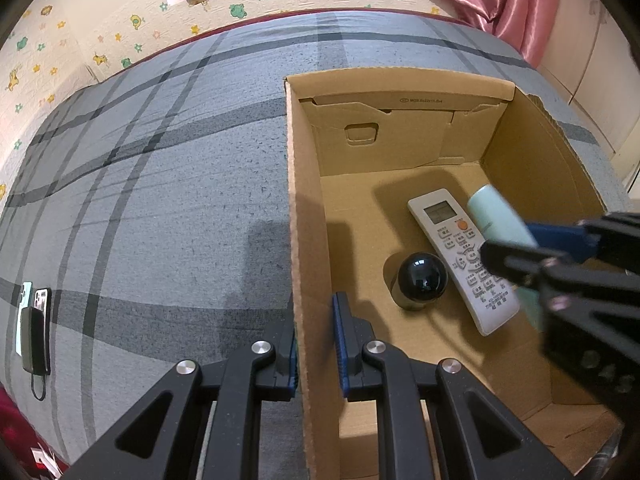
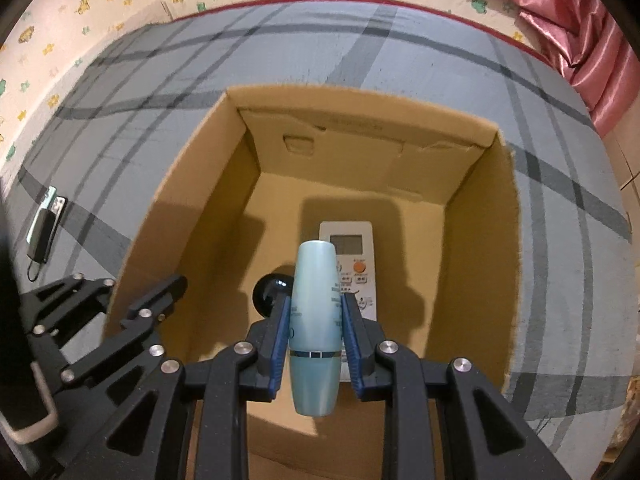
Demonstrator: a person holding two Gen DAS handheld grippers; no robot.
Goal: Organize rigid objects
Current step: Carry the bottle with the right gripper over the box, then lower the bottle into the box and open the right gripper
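- Bottle point(image 2: 316, 320) (pale blue) sits clamped in our right claw point(image 2: 316, 344), above the cardboard box point(image 2: 192, 208).
- Our left claw point(image 1: 316, 354) grips the box's side wall.
- Remote point(image 1: 464, 256) and black ball point(image 1: 424, 277) lie inside the box.

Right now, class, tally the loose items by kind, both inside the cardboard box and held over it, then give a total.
Remote control, lying on the box floor: 1
Black ball-shaped object, on the box floor: 1
Pale blue bottle, held in the right tool above the cardboard box: 1
Total: 3
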